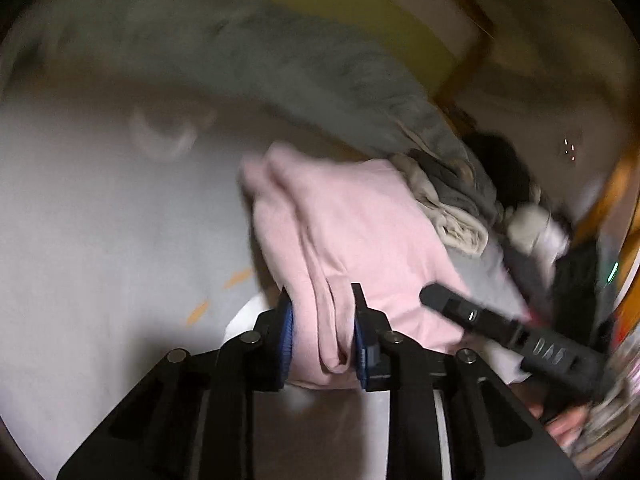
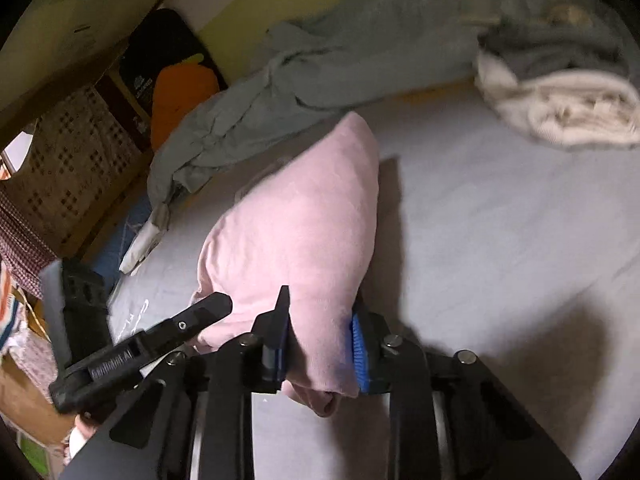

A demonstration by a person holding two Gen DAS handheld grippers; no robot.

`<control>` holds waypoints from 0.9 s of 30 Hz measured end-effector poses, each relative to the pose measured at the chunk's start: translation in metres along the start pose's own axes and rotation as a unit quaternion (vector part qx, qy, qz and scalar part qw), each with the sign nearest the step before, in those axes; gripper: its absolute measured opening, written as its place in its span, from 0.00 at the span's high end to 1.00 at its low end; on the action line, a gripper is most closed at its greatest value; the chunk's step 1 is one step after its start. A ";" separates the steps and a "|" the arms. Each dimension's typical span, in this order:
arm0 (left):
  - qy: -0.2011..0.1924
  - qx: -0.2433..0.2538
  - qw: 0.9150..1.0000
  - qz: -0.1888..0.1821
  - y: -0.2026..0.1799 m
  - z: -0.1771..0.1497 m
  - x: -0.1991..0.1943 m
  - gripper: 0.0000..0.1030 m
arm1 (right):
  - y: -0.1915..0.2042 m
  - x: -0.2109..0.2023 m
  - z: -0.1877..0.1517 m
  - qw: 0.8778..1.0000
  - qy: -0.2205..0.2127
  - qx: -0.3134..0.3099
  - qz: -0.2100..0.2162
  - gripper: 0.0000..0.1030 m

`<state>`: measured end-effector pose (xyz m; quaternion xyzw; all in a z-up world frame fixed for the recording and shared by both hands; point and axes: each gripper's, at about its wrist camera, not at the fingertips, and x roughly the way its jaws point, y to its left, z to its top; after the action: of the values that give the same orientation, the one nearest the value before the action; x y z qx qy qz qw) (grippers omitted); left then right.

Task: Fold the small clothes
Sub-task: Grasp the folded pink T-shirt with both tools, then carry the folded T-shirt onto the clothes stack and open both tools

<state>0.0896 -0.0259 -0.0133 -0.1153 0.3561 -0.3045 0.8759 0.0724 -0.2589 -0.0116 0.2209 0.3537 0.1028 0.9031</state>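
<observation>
Both grippers, the left gripper (image 1: 322, 304) and the right gripper (image 2: 320, 308), are closed on the pink garment (image 2: 296, 224), which hangs folded just above the bed sheet (image 2: 500, 208), probably so it can be laid down flat.

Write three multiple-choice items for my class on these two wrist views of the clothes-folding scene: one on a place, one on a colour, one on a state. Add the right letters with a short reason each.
1. Where does the cream garment lie relative to the pink garment in the right wrist view?
A. upper right
B. lower left
C. under it

2. What colour are the gripper pads?
A. red
B. blue
C. yellow

3. What is the state of the left gripper and right gripper?
A. both open and empty
B. only the left one grips
C. both shut on the pink garment

Answers: 1 A, it sits apart at the upper right; 2 B, blue ribbed pads show; 3 C, pink cloth is pinched between each pair of fingers.
</observation>
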 end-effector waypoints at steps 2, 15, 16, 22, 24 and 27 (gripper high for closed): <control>-0.021 0.047 0.999 0.001 -0.031 0.020 -0.005 0.78 | 0.004 -0.022 0.012 1.000 -0.022 -0.016 -0.013 0.76; -0.083 0.121 0.983 -0.110 -0.191 0.161 0.156 0.77 | -0.114 -0.137 0.192 0.977 -0.167 -0.010 -0.134 0.75; -0.077 0.129 0.984 -0.098 -0.196 0.163 0.168 0.77 | -0.124 -0.132 0.198 0.976 -0.164 -0.012 -0.140 0.75; -0.033 0.150 0.988 -0.035 -0.203 0.143 0.218 0.76 | -0.203 -0.080 0.207 0.987 -0.092 0.049 -0.126 0.73; -0.035 0.152 0.987 -0.028 -0.204 0.139 0.219 0.75 | -0.211 -0.077 0.204 0.987 -0.094 0.045 -0.121 0.71; -0.048 0.167 0.985 -0.014 -0.209 0.139 0.213 0.66 | -0.195 -0.079 0.204 0.980 -0.101 -0.002 -0.169 0.57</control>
<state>0.2108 -0.3235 0.0563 0.0131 0.2556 -0.3664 0.8946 0.1604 -0.5238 0.0761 0.1652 0.2927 -0.0731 0.9390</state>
